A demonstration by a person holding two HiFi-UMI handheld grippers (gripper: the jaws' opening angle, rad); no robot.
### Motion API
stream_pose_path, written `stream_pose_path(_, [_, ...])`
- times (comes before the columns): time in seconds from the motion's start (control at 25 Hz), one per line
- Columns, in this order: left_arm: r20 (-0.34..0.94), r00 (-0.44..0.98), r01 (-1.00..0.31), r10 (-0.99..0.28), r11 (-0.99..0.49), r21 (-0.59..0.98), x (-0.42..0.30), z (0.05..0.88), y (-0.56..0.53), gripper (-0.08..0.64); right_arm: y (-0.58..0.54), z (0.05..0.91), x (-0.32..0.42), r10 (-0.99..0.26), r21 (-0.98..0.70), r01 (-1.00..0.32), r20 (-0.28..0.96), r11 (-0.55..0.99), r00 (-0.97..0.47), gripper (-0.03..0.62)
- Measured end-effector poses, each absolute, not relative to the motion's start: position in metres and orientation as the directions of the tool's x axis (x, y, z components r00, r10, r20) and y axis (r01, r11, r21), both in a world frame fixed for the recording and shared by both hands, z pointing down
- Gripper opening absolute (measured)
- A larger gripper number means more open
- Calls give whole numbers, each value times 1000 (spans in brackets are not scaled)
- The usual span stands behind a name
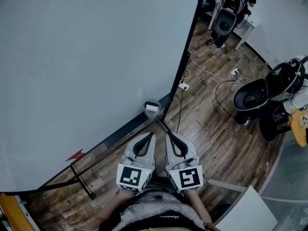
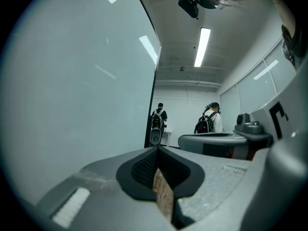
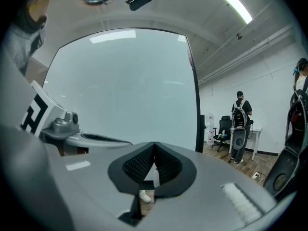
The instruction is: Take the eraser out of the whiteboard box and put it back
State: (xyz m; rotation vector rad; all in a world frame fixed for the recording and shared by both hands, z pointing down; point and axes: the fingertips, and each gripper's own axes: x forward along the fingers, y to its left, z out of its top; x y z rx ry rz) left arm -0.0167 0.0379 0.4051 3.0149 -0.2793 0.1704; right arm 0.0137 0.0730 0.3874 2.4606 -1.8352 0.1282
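A large whiteboard (image 1: 86,66) fills the left of the head view. At its lower right corner sits a small grey whiteboard box (image 1: 152,107) with something pale in it; I cannot tell whether that is the eraser. My left gripper (image 1: 150,135) and right gripper (image 1: 168,136) are side by side below the box, apart from it, both pointing towards it. Both are shut with nothing between their pads. In the left gripper view the left gripper (image 2: 157,148) points along the whiteboard (image 2: 72,105). In the right gripper view the right gripper (image 3: 154,145) faces the whiteboard (image 3: 130,90).
The whiteboard's black stand foot (image 1: 83,182) crosses the wooden floor at lower left. Cables (image 1: 207,71) and a power strip (image 1: 183,86) lie on the floor. Black equipment (image 1: 250,99) stands at right, a white table corner (image 1: 248,211) at lower right. People (image 2: 159,115) stand far off.
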Motion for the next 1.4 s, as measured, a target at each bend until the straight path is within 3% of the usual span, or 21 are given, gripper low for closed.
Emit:
stream_pose_path(0.48, [109,949,-307,-295,-943,128,-33,415,-14,0,21,399,29,-974,30,-980,109,-196,198,3])
stream_pose_path(0.88, [128,848,-529,-514,-834,156,-8,405,-50,0,-38,395,50,-989,14,-998,131,64,-61,4])
stream_pose_path(1.4, [112,676,-737,-728,-668,104,18,393,-60,0,-55,389,66,-924,14,-930,118,368,-364,3])
